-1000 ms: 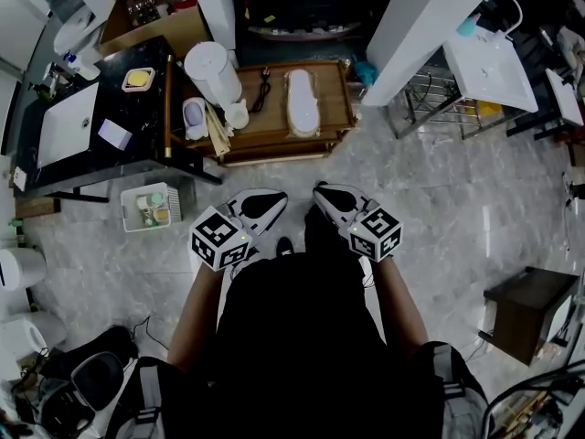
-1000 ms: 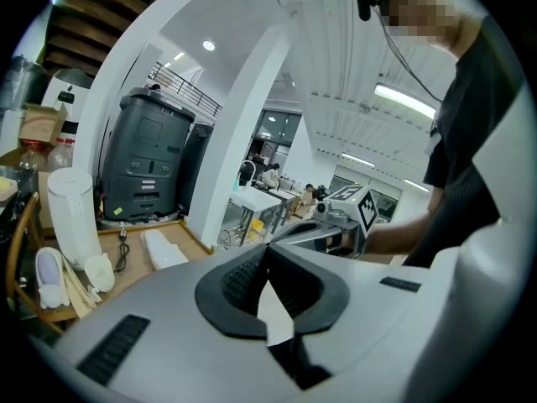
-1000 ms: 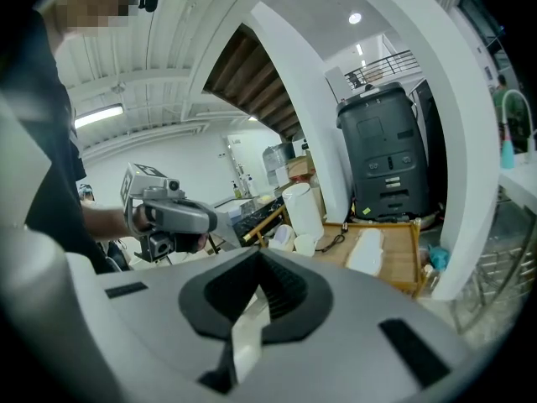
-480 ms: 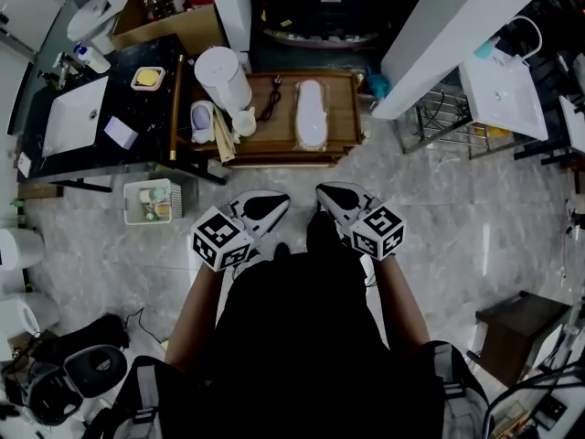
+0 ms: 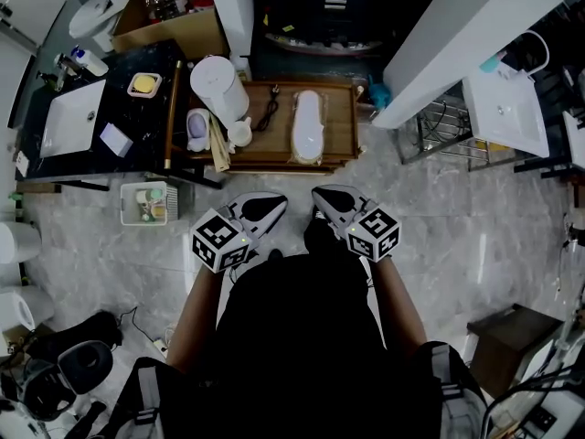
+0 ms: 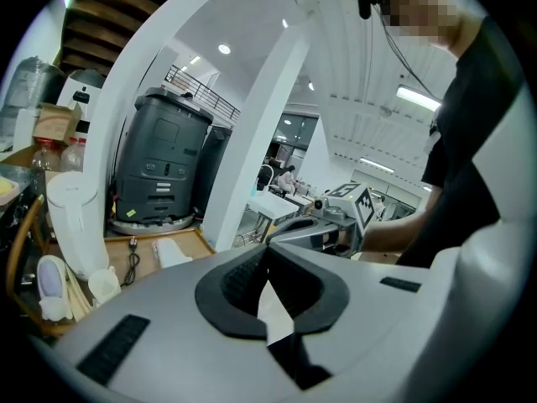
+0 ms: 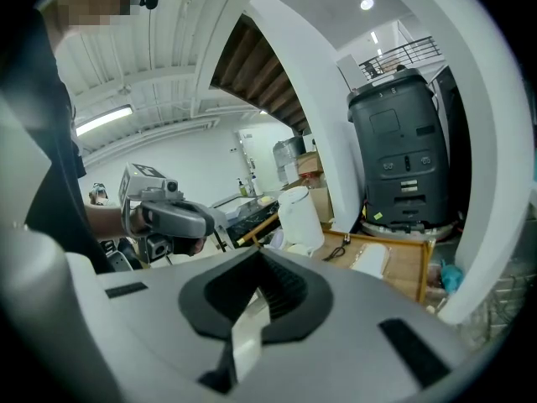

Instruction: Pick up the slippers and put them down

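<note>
head view: wooden tray point(image 5: 274, 146) holds white slipper point(image 5: 309, 126); left gripper point(image 5: 260, 208), right gripper point(image 5: 331, 200) closed, empty.

Head view: even, fairly bright overhead light falls on the grey floor point(image 5: 439, 236), with pale sheen toward its right edge and soft, short shadows. The white slipper point(image 5: 308, 128) nearly bleaches out, and the person's dark clothing point(image 5: 302, 337) shows no detail. Straight lines bow near the frame edges. Gripper views: strong fisheye curvature and black vignetted corners. Ceiling spots point(image 6: 224, 49) and a tube lamp point(image 7: 105, 120) flare white, and the nearest surfaces look slightly soft.
</note>
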The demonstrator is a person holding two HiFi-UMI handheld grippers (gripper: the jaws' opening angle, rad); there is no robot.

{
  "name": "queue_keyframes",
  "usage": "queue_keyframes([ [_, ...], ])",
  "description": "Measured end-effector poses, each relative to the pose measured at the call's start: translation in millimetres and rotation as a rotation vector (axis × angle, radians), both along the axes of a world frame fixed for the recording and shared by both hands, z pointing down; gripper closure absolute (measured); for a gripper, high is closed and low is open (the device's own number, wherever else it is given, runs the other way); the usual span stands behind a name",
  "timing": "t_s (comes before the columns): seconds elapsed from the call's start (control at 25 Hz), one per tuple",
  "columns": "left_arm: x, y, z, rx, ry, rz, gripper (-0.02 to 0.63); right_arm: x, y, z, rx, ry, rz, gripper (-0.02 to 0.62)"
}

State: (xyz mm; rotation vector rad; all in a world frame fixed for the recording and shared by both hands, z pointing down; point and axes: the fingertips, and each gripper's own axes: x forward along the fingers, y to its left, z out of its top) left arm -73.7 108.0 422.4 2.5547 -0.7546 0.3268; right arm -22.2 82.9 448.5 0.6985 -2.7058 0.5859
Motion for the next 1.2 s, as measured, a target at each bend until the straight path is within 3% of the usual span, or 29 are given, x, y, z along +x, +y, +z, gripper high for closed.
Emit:
queue_keyframes([
  [0.48, 21, -39, 0, -0.006, -0.008, -0.035, 0.595, 17, -40, 0, -0.009, -0.014, -0.034, 0.588],
  [1.2, 60, -98, 2, -0.010, -0.001, -0.071, 0.595, 32, -71, 16, -0.052, 0.007, -0.158, 0.588],
])
